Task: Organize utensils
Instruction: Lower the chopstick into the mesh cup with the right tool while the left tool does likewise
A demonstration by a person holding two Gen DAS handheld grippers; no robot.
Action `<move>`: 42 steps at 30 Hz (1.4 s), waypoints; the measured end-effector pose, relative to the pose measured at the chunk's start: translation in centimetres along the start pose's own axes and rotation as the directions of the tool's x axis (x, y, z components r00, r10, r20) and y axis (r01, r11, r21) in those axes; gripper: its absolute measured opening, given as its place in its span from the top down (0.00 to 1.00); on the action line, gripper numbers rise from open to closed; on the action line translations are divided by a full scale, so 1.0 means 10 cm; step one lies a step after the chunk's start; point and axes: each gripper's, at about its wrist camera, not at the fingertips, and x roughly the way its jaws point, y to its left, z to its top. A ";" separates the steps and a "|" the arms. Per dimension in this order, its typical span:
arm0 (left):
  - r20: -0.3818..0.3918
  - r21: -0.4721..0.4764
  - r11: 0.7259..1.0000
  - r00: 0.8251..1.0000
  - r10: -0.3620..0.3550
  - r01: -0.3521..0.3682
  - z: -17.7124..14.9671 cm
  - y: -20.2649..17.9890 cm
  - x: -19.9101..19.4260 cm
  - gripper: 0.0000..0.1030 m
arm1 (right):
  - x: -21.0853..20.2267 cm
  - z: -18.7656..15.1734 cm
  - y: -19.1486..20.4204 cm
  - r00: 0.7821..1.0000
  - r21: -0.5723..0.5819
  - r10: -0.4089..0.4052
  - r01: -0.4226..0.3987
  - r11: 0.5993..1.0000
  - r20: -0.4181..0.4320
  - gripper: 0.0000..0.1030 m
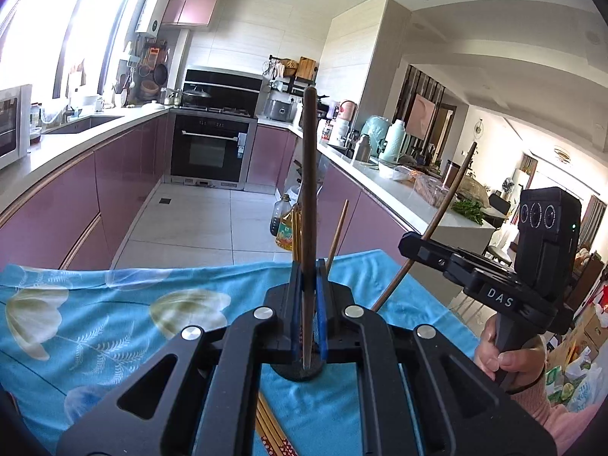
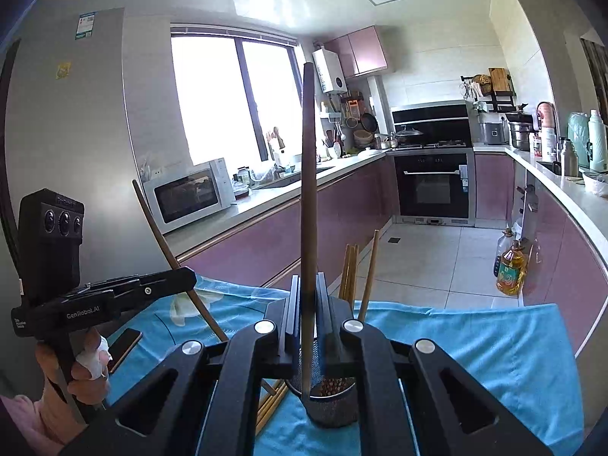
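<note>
Blue floral tablecloth [image 1: 114, 304], microwave [image 2: 190, 193], built-in oven [image 1: 209, 148], oil bottles [image 2: 511, 269], possibly a phone [image 2: 123, 345]

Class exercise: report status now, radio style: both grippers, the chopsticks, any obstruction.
Left gripper shut on a dark chopstick. Right gripper shut on another chopstick. Mesh holder below, chopsticks inside. Nothing blocking.

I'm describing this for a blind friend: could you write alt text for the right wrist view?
The right gripper is shut on a dark chopstick pointing upward, above a mesh utensil holder on a blue cloth. At left, a hand holds the left gripper, clamping another chopstick; a kitchen lies behind.
</note>
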 end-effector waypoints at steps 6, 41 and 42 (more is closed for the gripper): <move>0.024 0.027 1.000 1.000 0.007 -0.008 0.13 -0.10 0.03 0.93 | 0.09 0.07 -0.07 1.000 0.007 -0.013 0.013 1.000 0.005 0.94; -0.245 0.107 0.993 0.967 0.072 -0.047 -0.17 -0.14 0.92 0.93 | 0.89 -0.33 -0.18 0.947 -0.013 -0.062 0.061 0.998 -0.315 0.93; -0.248 0.103 0.993 0.966 0.073 -0.048 -0.17 -0.14 0.94 0.93 | 0.91 -0.32 -0.18 0.946 -0.011 -0.064 0.064 0.998 -0.319 0.93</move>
